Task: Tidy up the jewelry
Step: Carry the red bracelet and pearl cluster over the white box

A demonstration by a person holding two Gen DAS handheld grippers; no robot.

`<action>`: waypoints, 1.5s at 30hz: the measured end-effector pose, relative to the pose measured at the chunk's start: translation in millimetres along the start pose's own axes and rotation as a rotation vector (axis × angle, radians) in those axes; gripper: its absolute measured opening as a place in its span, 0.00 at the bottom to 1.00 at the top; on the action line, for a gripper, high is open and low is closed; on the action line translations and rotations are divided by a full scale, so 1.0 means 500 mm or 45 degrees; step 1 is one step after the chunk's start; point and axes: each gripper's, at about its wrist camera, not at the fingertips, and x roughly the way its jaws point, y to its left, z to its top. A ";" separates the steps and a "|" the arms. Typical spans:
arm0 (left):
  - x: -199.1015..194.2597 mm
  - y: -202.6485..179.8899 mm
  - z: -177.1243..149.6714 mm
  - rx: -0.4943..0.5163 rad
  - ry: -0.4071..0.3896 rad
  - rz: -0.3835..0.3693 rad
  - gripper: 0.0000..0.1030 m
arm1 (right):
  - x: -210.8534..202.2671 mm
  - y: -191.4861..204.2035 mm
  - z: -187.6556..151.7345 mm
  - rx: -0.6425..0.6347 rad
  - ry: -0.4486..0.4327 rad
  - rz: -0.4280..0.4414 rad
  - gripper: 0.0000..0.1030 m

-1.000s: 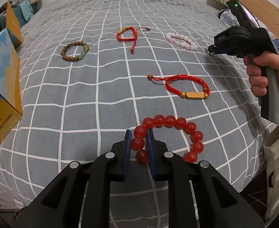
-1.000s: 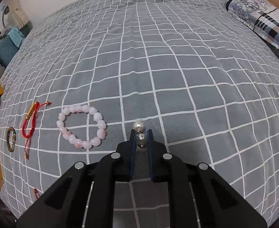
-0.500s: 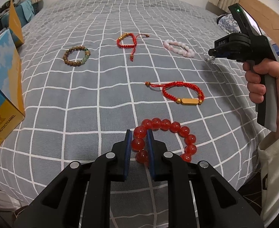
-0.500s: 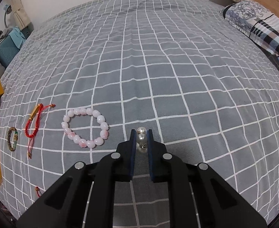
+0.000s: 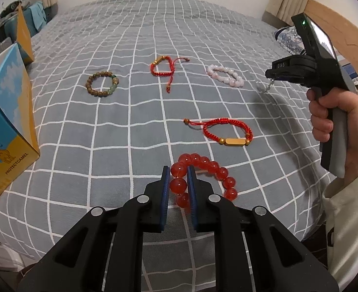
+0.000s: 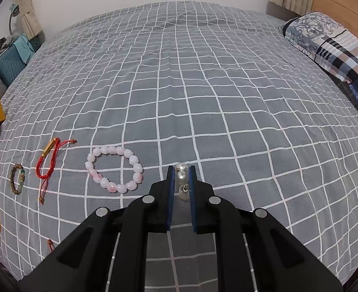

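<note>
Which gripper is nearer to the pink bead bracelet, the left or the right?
Right. The right gripper hangs just beside the pink bead bracelet, holding pearl jewelry. The left gripper is farther back, holding the red bead bracelet.

Right claw point(image 6: 181, 178) pinches pearl earrings point(image 6: 181, 177); pink bead bracelet point(image 6: 115, 169) lies left on bedspread point(image 6: 203, 85).

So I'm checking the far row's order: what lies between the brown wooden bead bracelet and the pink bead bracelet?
One thing: a red cord bracelet with a gold tube, between the brown bracelet and the pink bracelet. Both wrist views show it.
</note>
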 end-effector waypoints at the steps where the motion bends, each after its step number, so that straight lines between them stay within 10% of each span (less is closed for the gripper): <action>1: -0.004 0.001 0.001 -0.003 -0.006 0.000 0.13 | -0.002 0.000 0.000 0.000 -0.002 -0.001 0.10; 26: -0.124 0.054 0.060 -0.082 -0.123 0.105 0.13 | -0.136 0.084 -0.001 -0.056 -0.065 0.021 0.10; 45: -0.290 0.173 0.169 -0.155 -0.265 0.282 0.13 | -0.301 0.311 0.018 -0.192 -0.157 0.141 0.10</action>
